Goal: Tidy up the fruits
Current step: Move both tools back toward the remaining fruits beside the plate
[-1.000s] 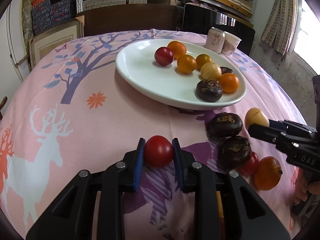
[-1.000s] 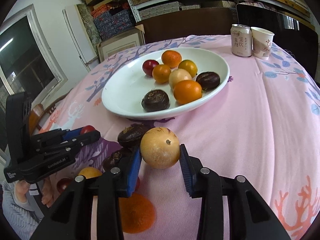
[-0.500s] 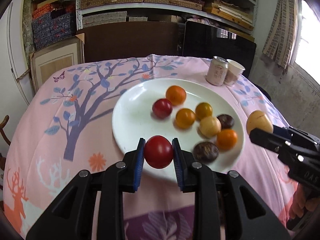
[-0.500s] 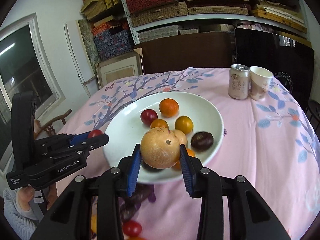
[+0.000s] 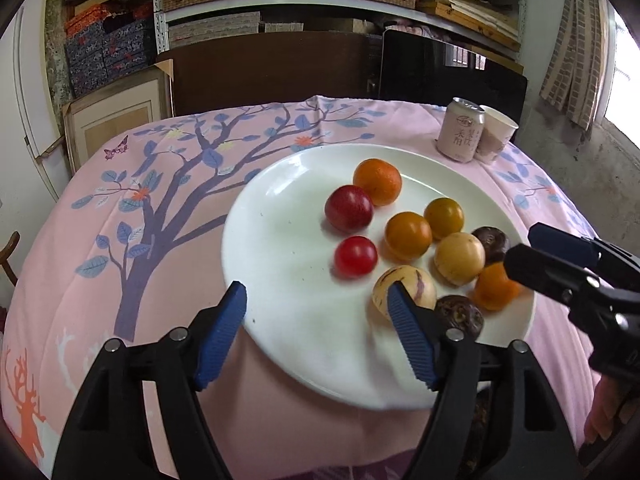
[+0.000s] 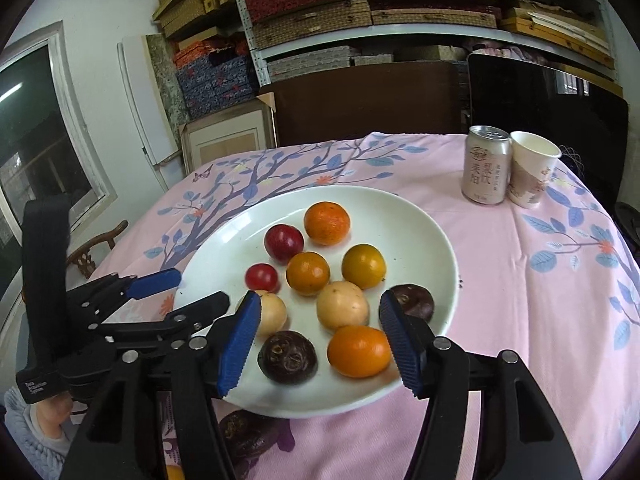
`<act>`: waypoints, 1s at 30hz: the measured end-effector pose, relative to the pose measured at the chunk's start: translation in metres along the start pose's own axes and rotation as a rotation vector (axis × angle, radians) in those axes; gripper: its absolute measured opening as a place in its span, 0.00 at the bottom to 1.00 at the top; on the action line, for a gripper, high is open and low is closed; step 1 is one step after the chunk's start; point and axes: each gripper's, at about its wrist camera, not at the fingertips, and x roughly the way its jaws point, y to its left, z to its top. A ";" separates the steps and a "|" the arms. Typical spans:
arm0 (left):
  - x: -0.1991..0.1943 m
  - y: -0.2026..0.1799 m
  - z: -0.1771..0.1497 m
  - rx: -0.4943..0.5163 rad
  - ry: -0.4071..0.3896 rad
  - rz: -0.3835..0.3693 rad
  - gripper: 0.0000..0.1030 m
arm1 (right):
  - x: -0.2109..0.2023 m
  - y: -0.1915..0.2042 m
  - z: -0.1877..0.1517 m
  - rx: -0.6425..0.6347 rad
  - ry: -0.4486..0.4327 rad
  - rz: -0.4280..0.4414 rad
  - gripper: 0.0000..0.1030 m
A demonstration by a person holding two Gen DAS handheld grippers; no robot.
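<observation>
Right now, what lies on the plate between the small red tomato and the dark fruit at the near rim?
In the right wrist view, a pale yellow fruit lies between the small red tomato and the dark fruit on the plate.

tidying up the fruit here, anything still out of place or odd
Mostly fine: ten fruits sit on the plate, nothing spilled. But a dark fruit still lies on the cloth just off the plate's near rim, with an orange one peeking at the bottom edge.
</observation>
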 end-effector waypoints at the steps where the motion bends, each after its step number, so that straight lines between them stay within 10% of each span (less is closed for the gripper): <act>1: -0.004 -0.001 -0.003 0.004 -0.007 0.007 0.71 | -0.003 -0.002 -0.003 0.005 -0.002 -0.002 0.61; 30: -0.101 -0.009 -0.101 -0.021 -0.079 0.078 0.85 | -0.079 -0.001 -0.100 0.071 0.013 0.047 0.70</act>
